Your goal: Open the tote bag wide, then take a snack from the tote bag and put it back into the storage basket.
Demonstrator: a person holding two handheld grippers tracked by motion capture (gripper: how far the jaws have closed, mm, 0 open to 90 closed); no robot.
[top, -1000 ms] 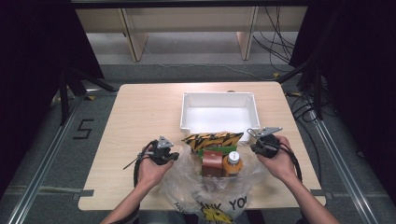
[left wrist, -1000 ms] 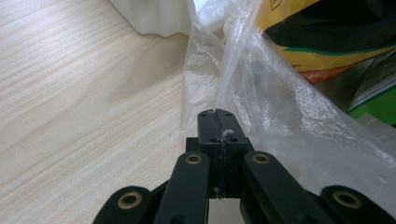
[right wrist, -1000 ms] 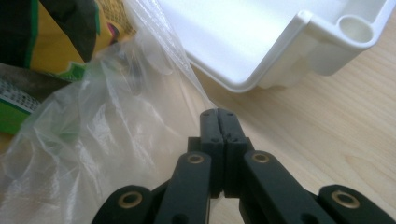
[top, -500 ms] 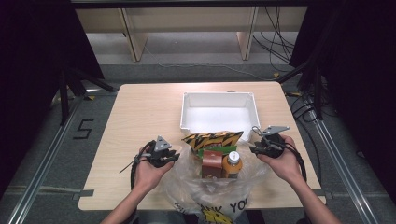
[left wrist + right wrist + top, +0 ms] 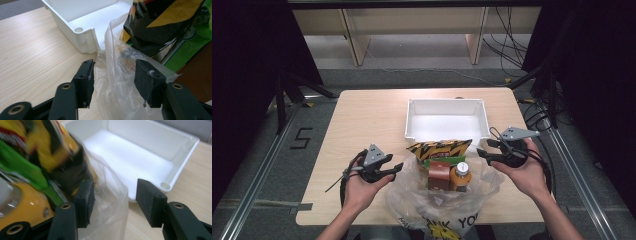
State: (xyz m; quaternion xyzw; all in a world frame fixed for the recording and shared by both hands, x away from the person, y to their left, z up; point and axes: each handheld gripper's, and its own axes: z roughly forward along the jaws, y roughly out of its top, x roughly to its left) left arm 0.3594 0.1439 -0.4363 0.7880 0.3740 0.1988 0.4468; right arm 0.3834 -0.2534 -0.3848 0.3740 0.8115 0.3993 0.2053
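A clear plastic bag (image 5: 422, 210) with yellow print sits at the table's front edge. It holds a tiger-striped snack bag (image 5: 439, 149), a green packet (image 5: 447, 161), a brown box (image 5: 438, 175) and an orange bottle (image 5: 460, 176). My left gripper (image 5: 398, 167) hovers at the bag's left rim. Its jaws have just been opening, and loose bag film (image 5: 117, 75) stands between them, unpinched. My right gripper (image 5: 482, 154) is at the bag's right rim. Its jaws have also just been opening, with the bag's edge (image 5: 112, 202) slack between them.
A white tray (image 5: 412, 122) stands just behind the bag, its near wall almost touching the snack bag. Bare wood lies to the left and right of the tray. Cables trail off the table's right side.
Both grippers went from shut on the bag's rim to open and let go of it. Both hands rose and drew slightly outward from the bag.
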